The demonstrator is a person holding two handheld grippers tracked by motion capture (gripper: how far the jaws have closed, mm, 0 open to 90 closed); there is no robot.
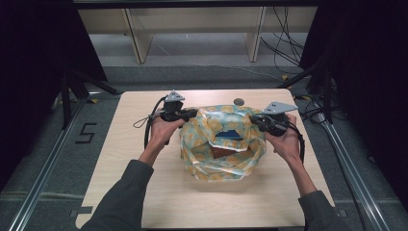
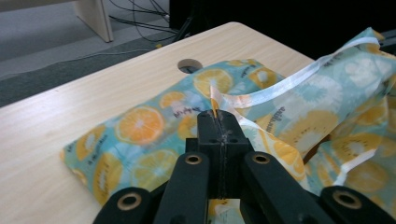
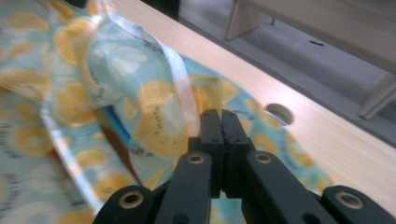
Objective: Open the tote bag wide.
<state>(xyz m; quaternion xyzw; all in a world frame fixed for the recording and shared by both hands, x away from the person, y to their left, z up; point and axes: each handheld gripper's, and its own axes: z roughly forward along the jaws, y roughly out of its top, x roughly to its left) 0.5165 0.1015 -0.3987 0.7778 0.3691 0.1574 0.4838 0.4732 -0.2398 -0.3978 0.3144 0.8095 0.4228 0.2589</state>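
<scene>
A plastic bag (image 1: 222,144) printed with orange and kiwi slices on pale blue lies in the middle of the wooden table, its mouth held open. My left gripper (image 1: 192,113) is shut on the bag's left rim (image 2: 215,100), with a strip of the film pinched between its jaws. At the right rim (image 3: 187,93) my right gripper (image 1: 254,119) is shut on the film too. Inside the bag I see a blue object (image 1: 230,134) and a brown one (image 1: 222,152).
A round cable hole (image 1: 238,101) sits in the table (image 1: 144,192) just behind the bag. Wooden shelf legs (image 1: 137,45) and loose cables (image 1: 284,43) are on the floor beyond the far edge. Metal rails (image 1: 45,168) run along both sides.
</scene>
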